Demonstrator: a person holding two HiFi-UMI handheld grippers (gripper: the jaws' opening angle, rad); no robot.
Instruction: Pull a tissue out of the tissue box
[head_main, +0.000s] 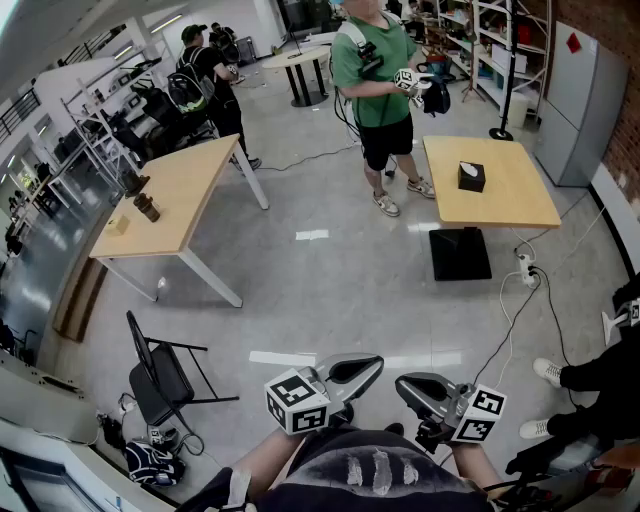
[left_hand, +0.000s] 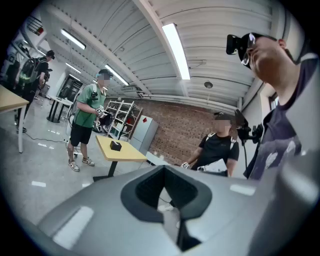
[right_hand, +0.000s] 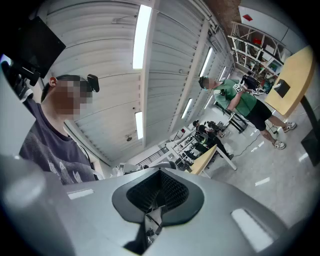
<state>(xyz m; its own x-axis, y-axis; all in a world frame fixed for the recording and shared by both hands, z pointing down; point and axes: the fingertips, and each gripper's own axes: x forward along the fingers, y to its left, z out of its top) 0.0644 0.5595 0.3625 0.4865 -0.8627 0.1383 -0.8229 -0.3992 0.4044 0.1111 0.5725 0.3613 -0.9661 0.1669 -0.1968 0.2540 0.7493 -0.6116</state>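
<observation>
Head view, lowest edge: the left gripper (head_main: 368, 367) and the right gripper (head_main: 405, 385) are held close to the wearer's torso. They sit side by side above the grey floor, tips angled toward each other but apart. The hands behind their marker cubes are mostly cut off by the frame.

Left gripper view: the jaws are pressed together, and nothing sits in the dark hollow between the pads.

Right gripper view: the jaws likewise meet and carry nothing.

Nearby on the floor, at left, stands a black folding chair (head_main: 160, 372). At the right edge, a seated person's legs (head_main: 590, 385) are only partly in frame.

Farther off, at left, a pale wooden table (head_main: 185, 185) bears a few small dark items too small to identify.

Farthest, at right, the black tissue box (head_main: 471, 177) rests on a second wooden table (head_main: 505, 205), well apart from both grippers. A pale speck on the box top cannot be resolved. A person in a green shirt (head_main: 372, 75) stands just beside this table, head cropped by the upper edge.
</observation>
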